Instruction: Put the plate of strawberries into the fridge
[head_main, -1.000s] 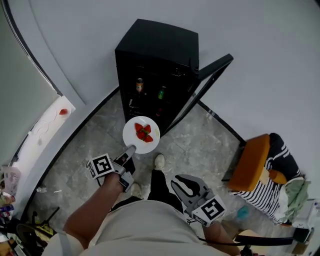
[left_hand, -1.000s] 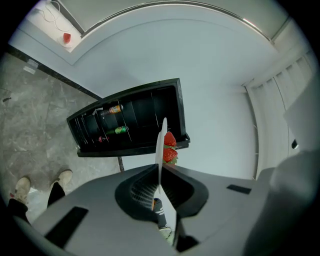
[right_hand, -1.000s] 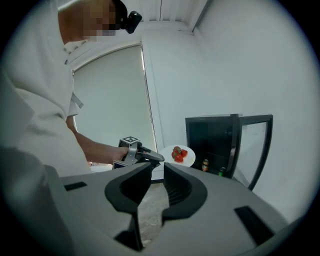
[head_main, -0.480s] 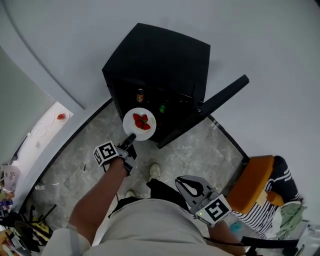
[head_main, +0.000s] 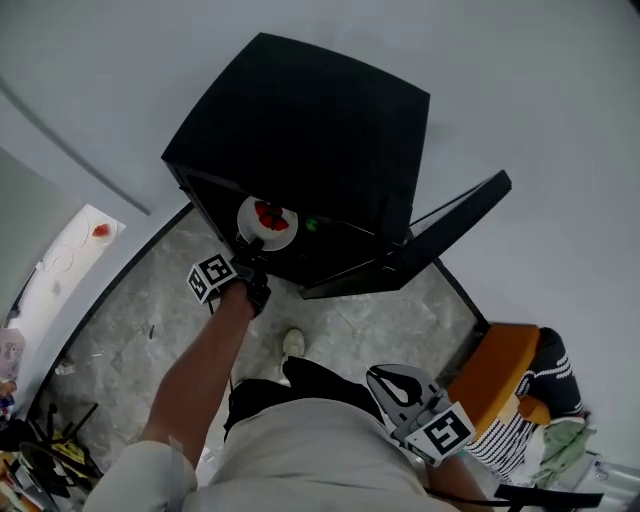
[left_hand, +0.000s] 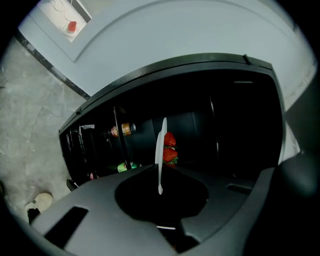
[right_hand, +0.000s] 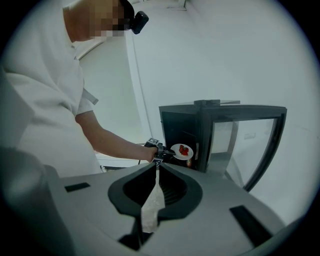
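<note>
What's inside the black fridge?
A bottle and something green sit inside. The plate of strawberries is at the opening, held by the left gripper. The rest is too dark to see.

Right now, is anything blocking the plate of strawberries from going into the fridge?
Nothing visible. The door stands wide open, and the plate in the left gripper is at the open fridge front.

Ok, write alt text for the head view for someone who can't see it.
Seen from above, the person's left tool grips a white plate of strawberries by its rim, at the opening of a black fridge whose door stands open. The right tool hangs shut and empty by the person's side, near an orange chair.
</note>
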